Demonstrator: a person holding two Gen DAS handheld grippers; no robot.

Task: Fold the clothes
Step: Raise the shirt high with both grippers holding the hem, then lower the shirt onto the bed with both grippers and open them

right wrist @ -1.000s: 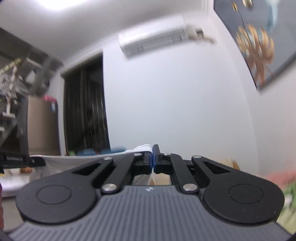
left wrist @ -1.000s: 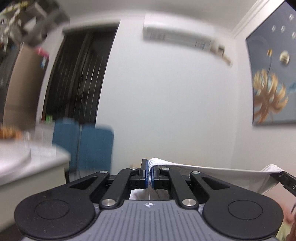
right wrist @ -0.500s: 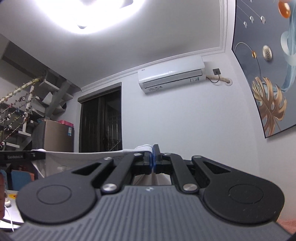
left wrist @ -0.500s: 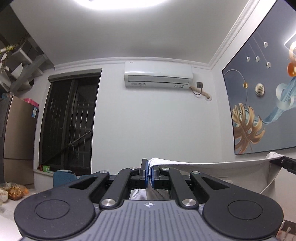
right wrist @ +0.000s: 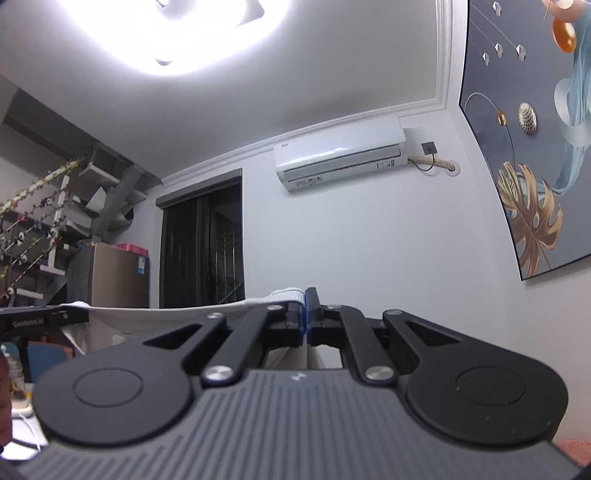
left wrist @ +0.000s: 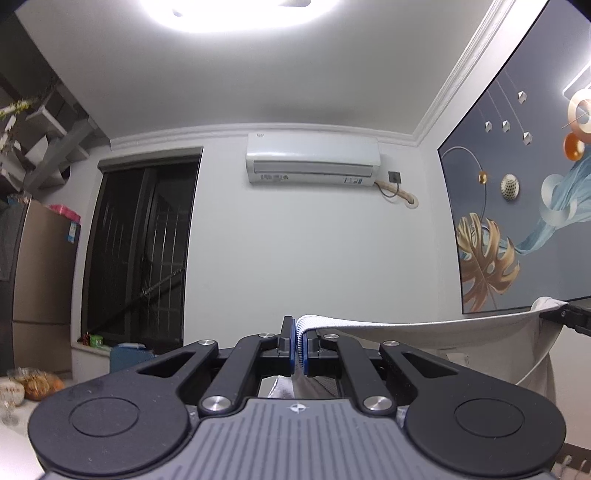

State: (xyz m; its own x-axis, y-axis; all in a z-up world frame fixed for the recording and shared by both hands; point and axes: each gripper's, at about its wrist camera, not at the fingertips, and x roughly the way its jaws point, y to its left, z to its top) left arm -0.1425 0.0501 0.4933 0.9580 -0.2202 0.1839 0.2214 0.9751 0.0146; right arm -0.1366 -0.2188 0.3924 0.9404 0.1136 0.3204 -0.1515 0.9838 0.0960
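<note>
A white garment [left wrist: 436,330] hangs stretched in the air between my two grippers, high above the room. My left gripper [left wrist: 298,345] is shut on one ribbed corner of it, and the cloth runs right to my right gripper's tip [left wrist: 569,315]. In the right wrist view my right gripper [right wrist: 307,314] is shut on the other corner, and the white garment [right wrist: 155,314] runs left to my left gripper's tip [right wrist: 44,316]. Both cameras tilt upward, so the garment's lower part is hidden.
An air conditioner [left wrist: 312,158] hangs on the far white wall beside a dark barred window [left wrist: 140,251]. A large painting [left wrist: 524,206] covers the right wall. A fridge [left wrist: 40,280] and shelves [right wrist: 55,221] stand at the left. A bright ceiling lamp [right wrist: 173,26] is overhead.
Both grippers have risen and tilted upward with the garment still held; the view moved from table and chairs to the ceiling and lamp.
</note>
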